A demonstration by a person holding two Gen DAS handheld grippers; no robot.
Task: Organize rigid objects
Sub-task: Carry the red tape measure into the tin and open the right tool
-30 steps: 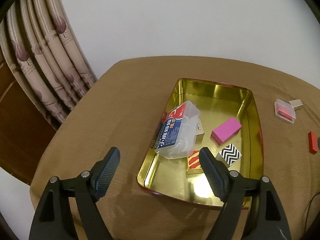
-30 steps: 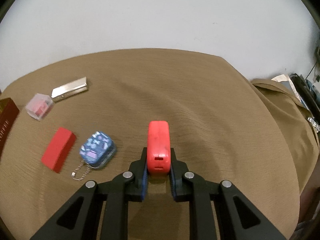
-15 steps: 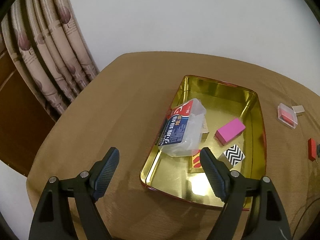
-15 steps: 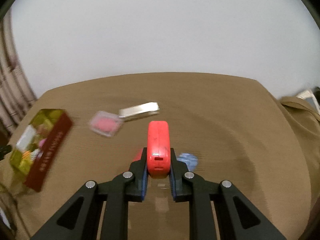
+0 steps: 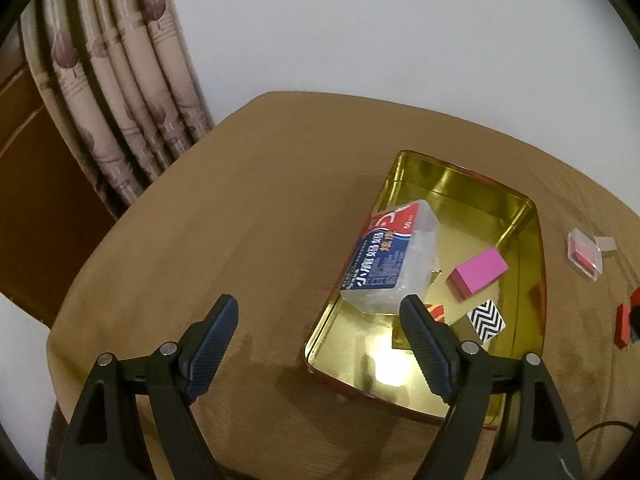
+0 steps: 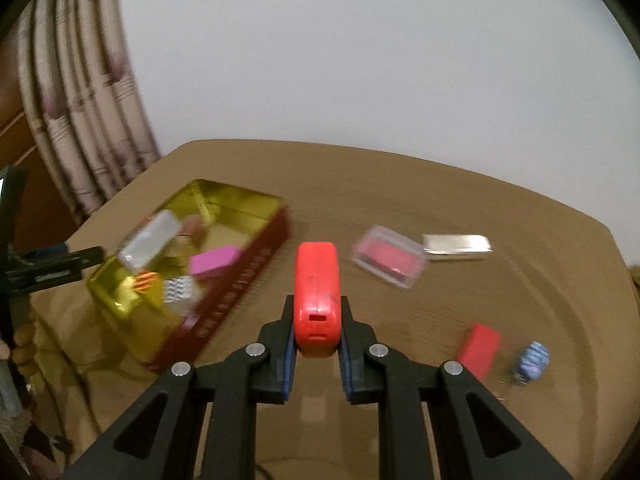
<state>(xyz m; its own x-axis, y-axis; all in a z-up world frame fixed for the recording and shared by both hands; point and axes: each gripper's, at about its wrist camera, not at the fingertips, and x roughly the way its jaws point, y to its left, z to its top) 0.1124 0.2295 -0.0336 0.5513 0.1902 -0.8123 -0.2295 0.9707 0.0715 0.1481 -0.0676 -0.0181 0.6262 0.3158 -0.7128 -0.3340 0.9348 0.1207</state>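
One red block (image 6: 316, 300) clenched in right claw (image 6: 316, 344), now swung from loose items toward gold tin (image 6: 256, 240), above counter (image 6: 440, 184); drop likely next. Left claw (image 5: 320, 344) spread, empty, beside tin's near edge.

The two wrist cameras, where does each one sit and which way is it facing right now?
Left wrist: on the left gripper, angled down at the gold metal tin on the brown tablecloth; its own open fingers show, nothing between them.
Right wrist: on the right gripper, facing across the table toward the curtain; its fingers clamp a red rounded plastic block, and a hand shows at the left edge.
Shared: the tin, the pink block and the clear case with a red insert.
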